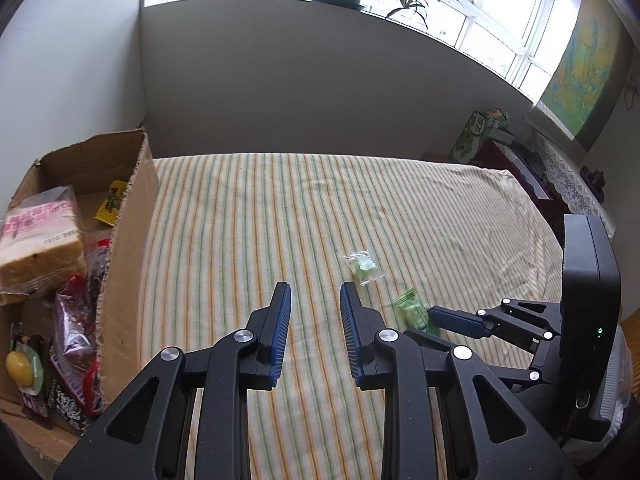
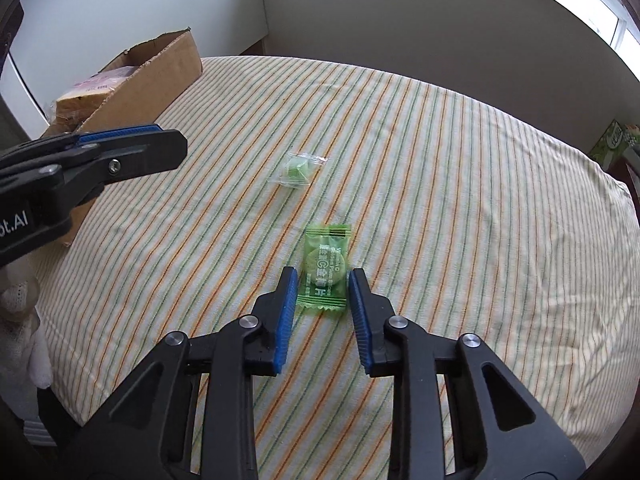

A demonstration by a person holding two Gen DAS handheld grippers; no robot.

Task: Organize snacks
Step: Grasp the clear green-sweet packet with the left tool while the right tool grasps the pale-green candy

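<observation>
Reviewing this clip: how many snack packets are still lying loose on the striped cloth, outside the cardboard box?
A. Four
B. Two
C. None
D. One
B: a clear packet with green pieces lies further out, and a green packet lies nearer, between the right gripper's fingers; the other snacks sit in the box.

Black hand-held gripper (image 2: 323, 280), blue pads (image 2: 286, 320)
</observation>
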